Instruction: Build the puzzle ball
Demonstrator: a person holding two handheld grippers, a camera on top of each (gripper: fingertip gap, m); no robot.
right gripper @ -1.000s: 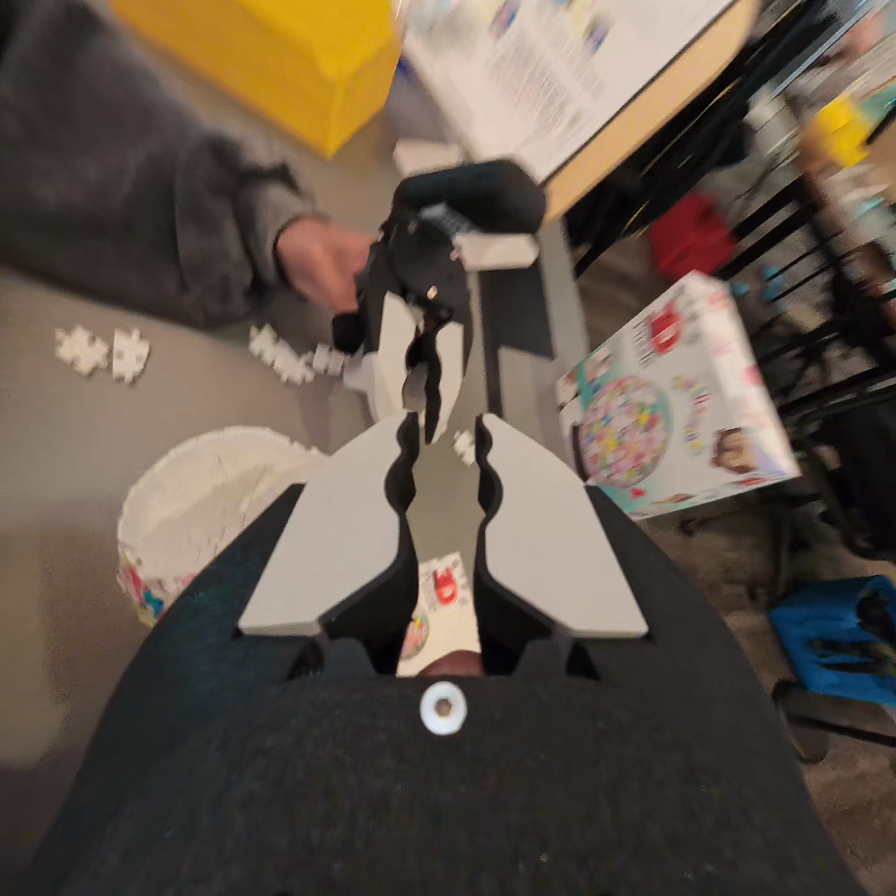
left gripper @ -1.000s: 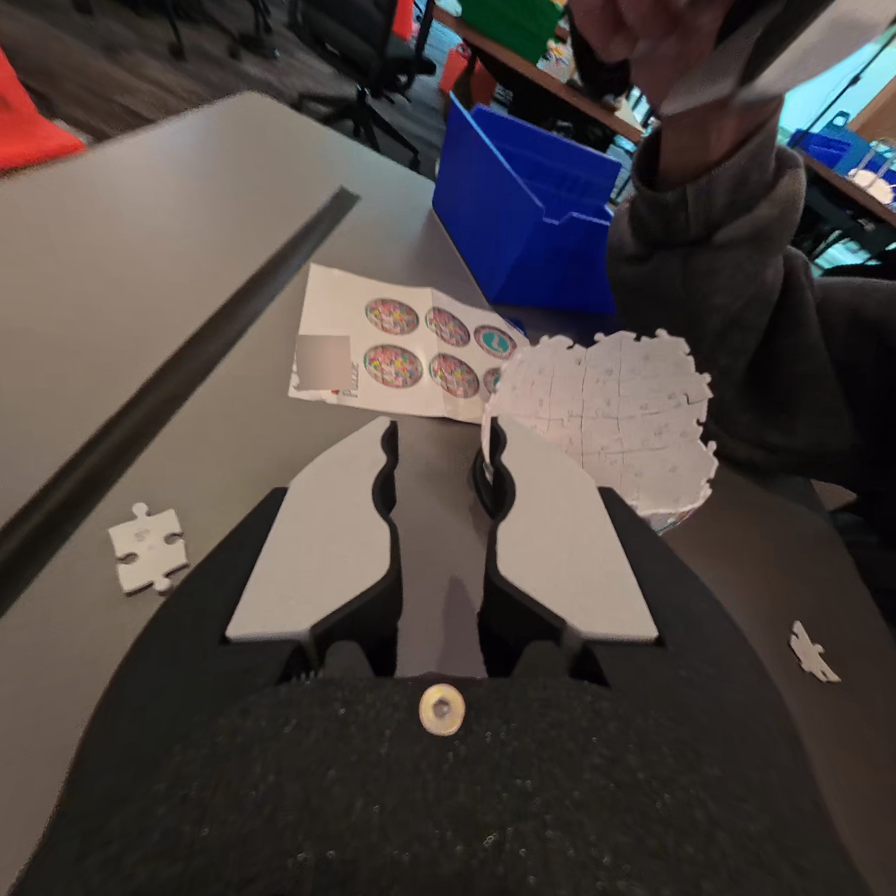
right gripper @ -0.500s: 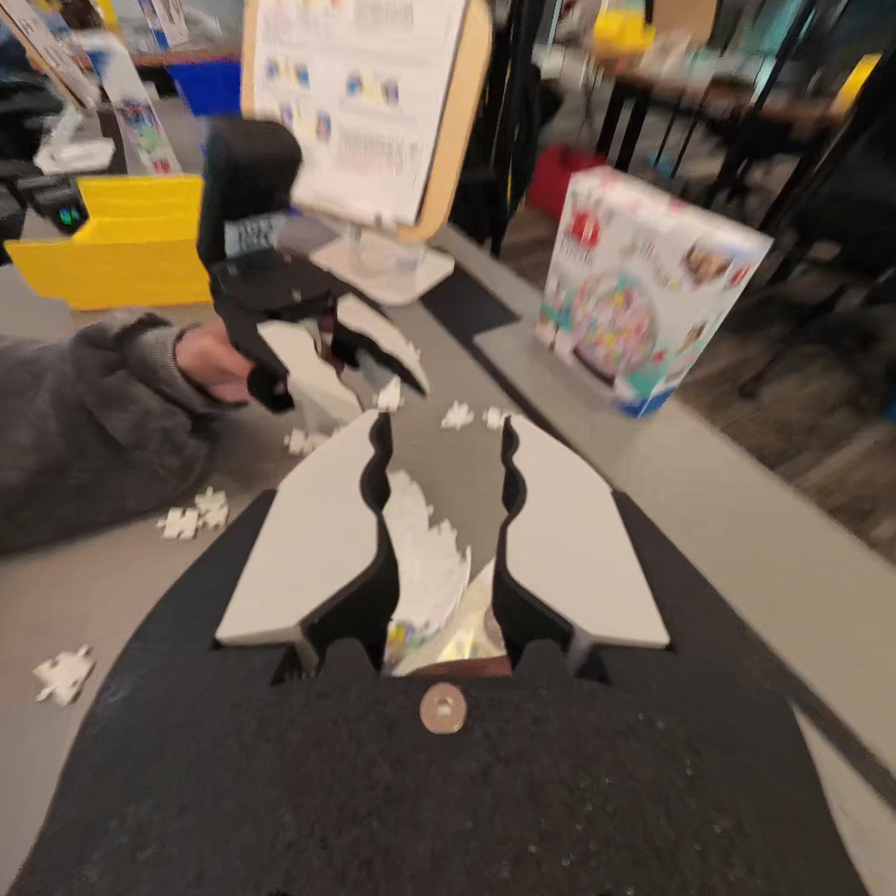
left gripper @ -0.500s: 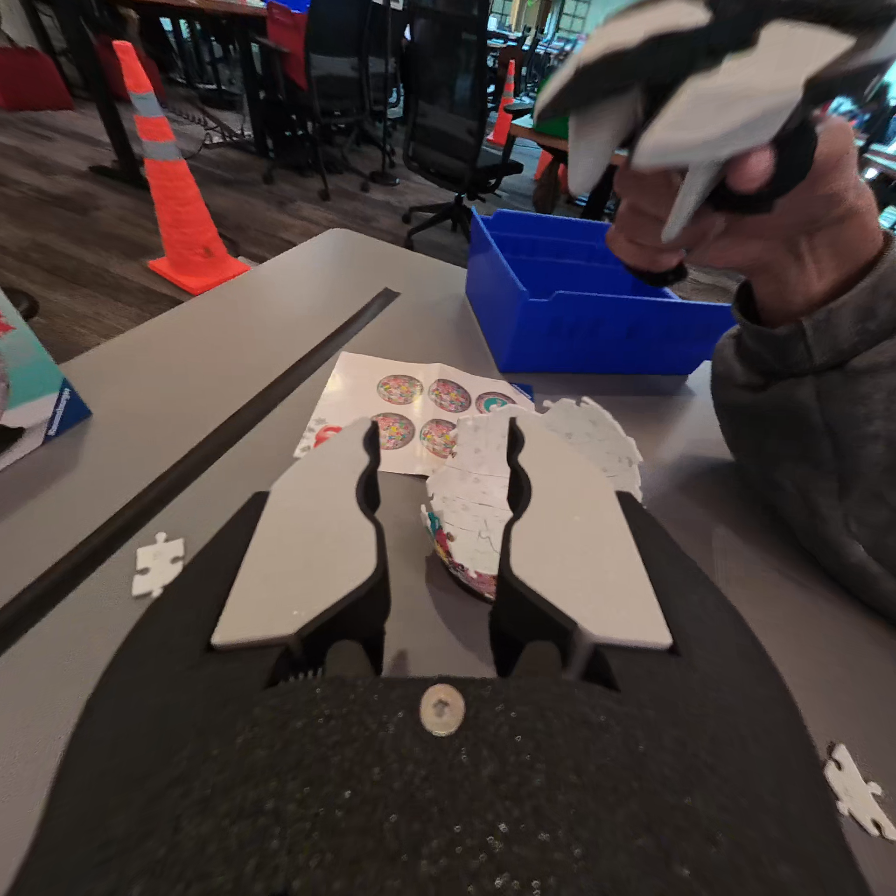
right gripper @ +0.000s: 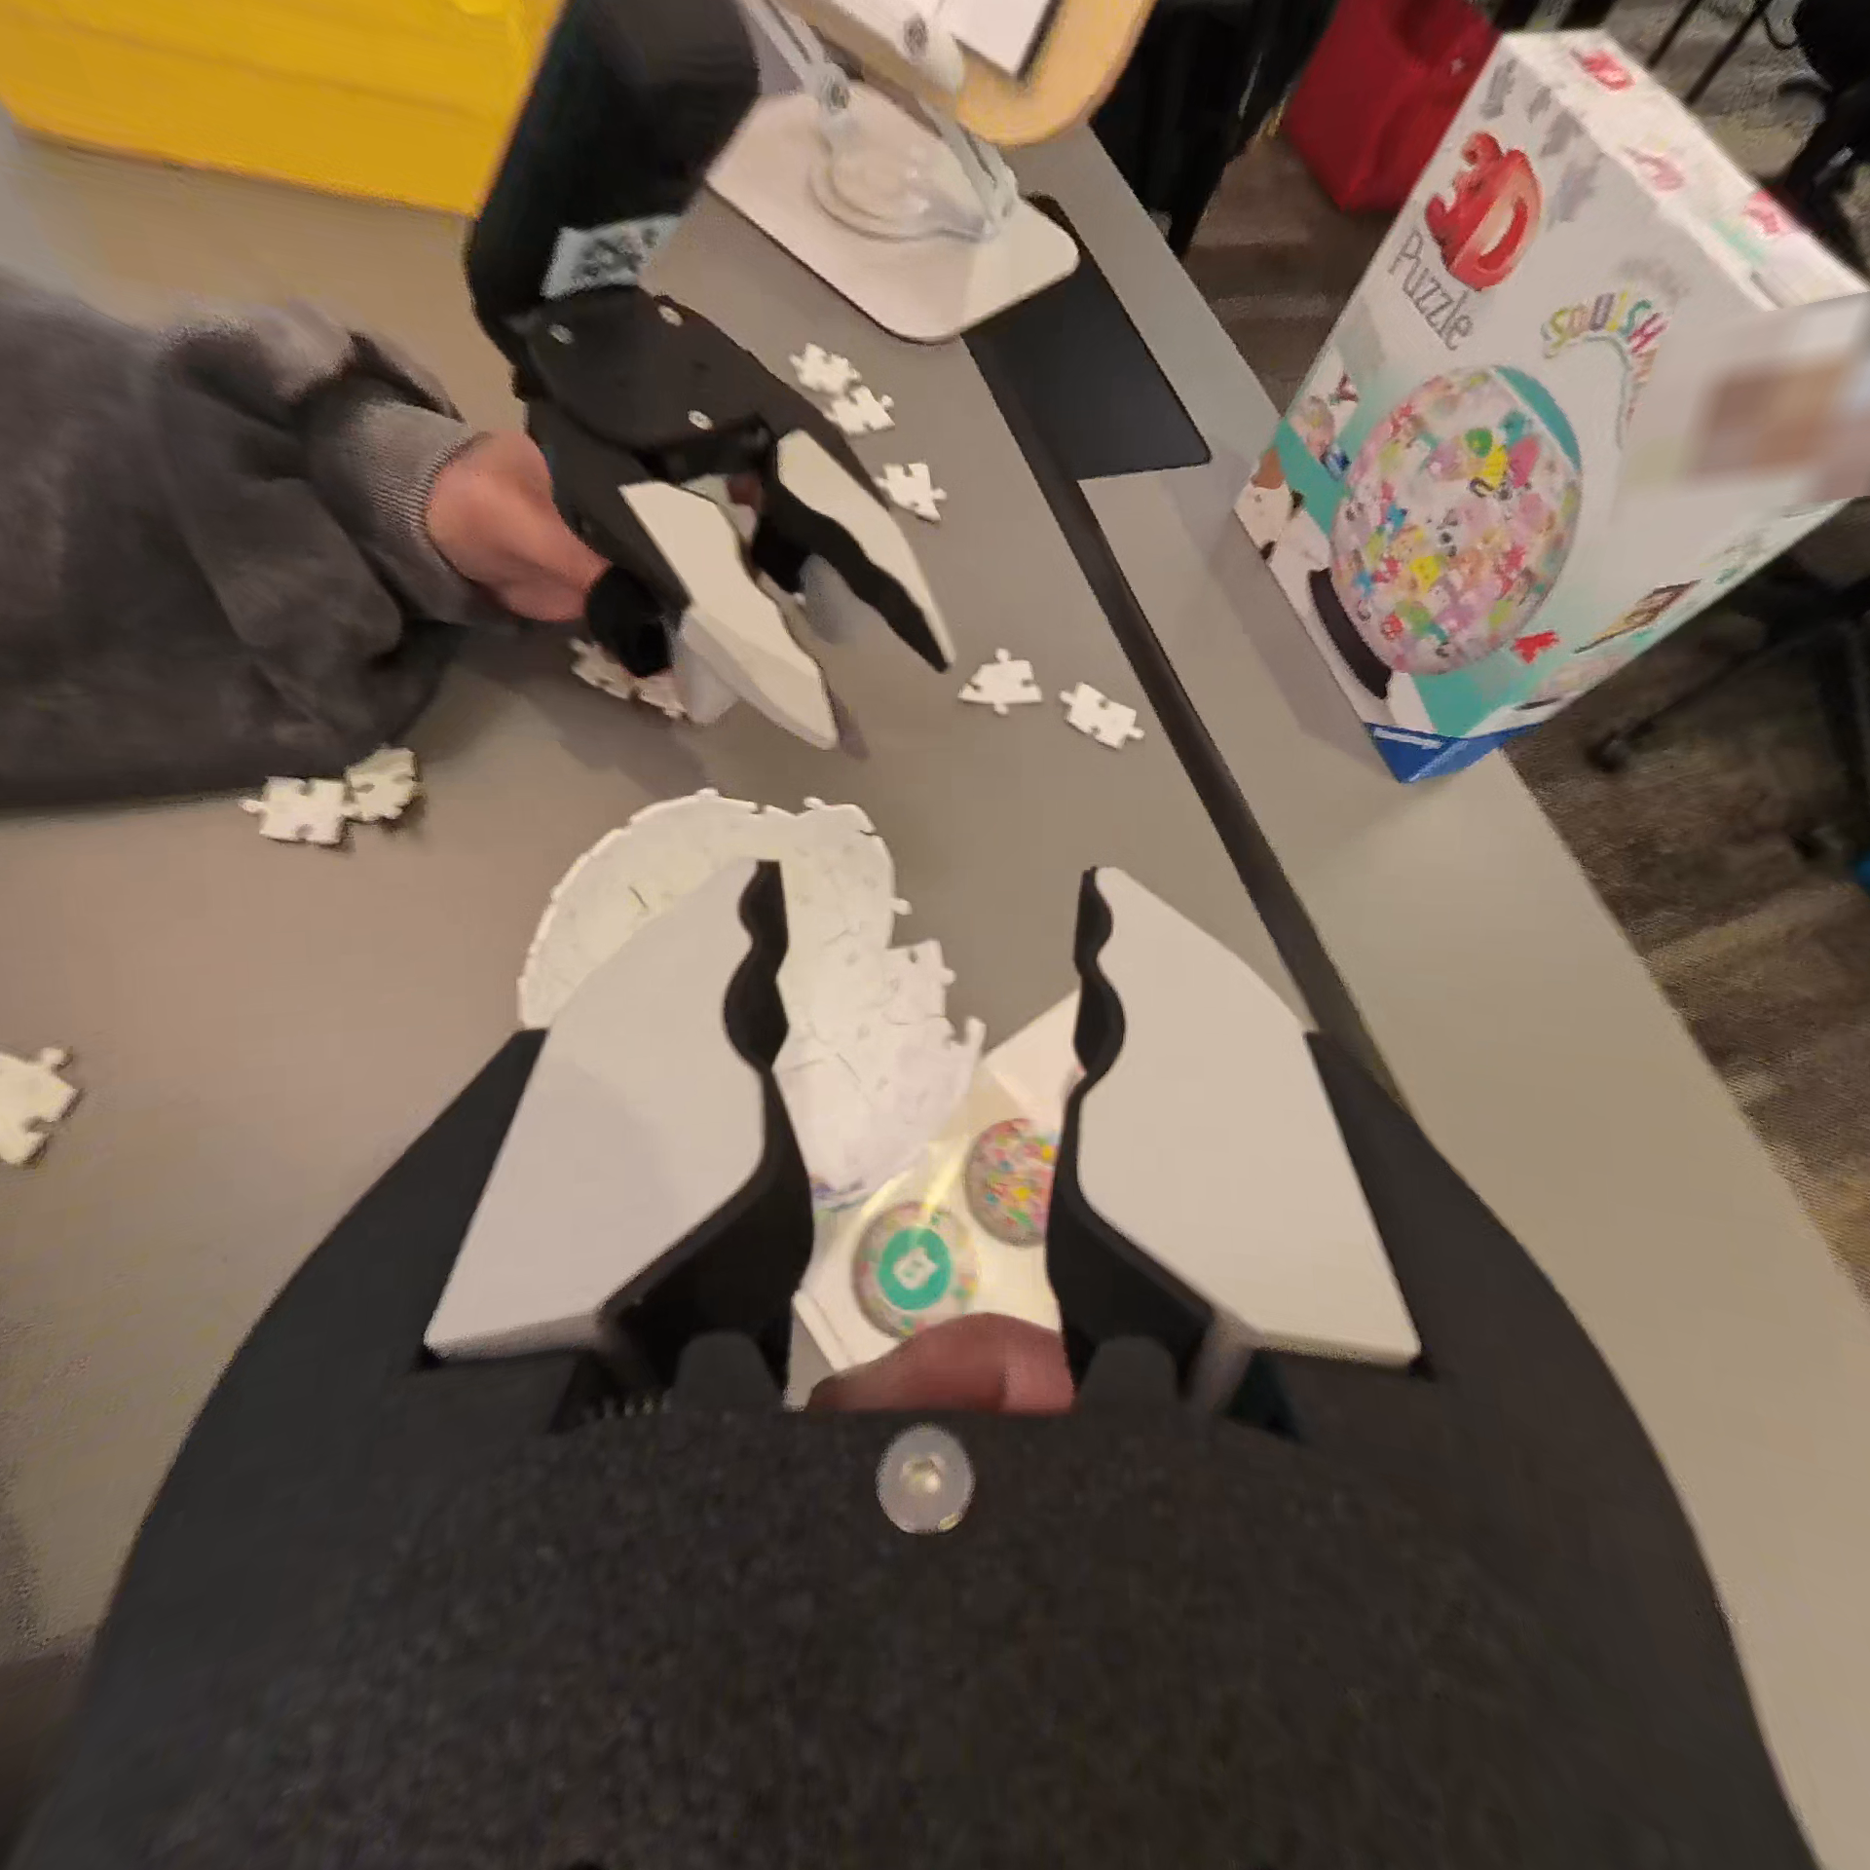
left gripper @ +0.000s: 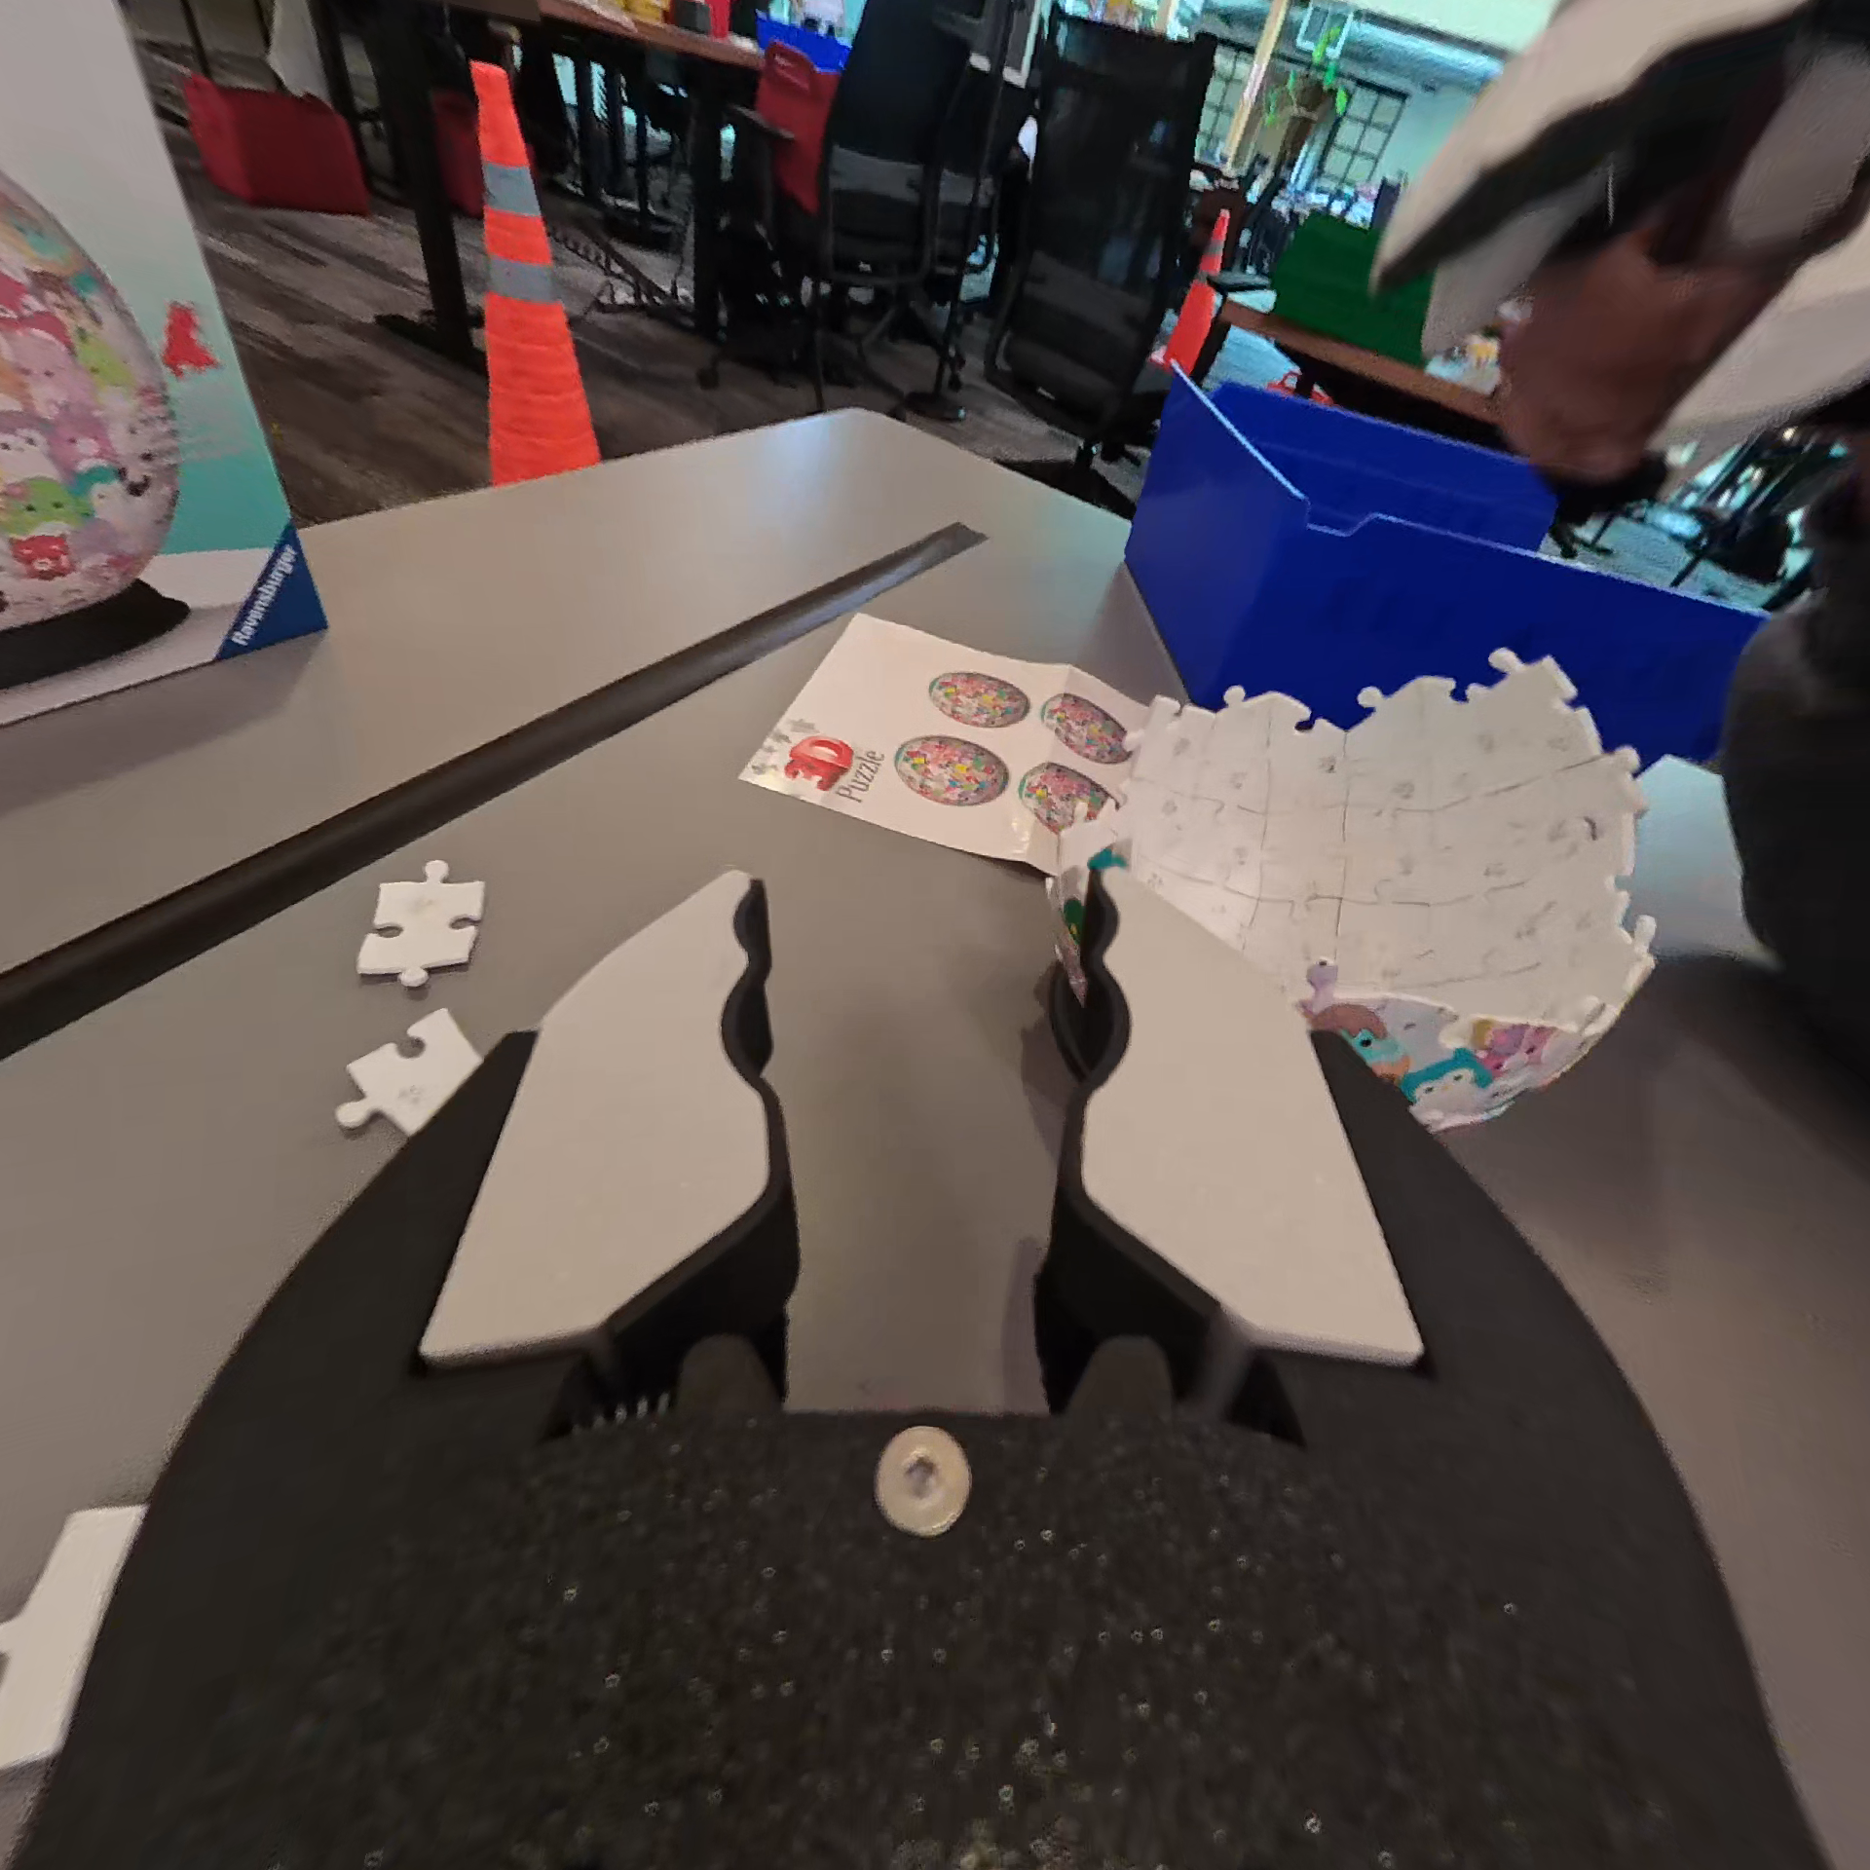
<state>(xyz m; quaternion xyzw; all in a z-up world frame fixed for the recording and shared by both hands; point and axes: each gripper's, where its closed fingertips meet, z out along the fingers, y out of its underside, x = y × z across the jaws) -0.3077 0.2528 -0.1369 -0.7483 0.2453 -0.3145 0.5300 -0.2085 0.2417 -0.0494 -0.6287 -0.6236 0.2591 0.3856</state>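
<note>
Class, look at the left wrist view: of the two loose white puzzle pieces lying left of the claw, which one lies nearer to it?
The lower piece, almost touching the left claw's black body; the other piece lies farther up, toward the dark strip.

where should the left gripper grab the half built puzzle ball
Probably the near left rim of the half-built puzzle ball, one finger inside the white hollow, one outside on the printed skin. The shell lies tilted with its opening toward the left gripper, whose open jaws sit just left of that edge, so come in level from there.
</note>
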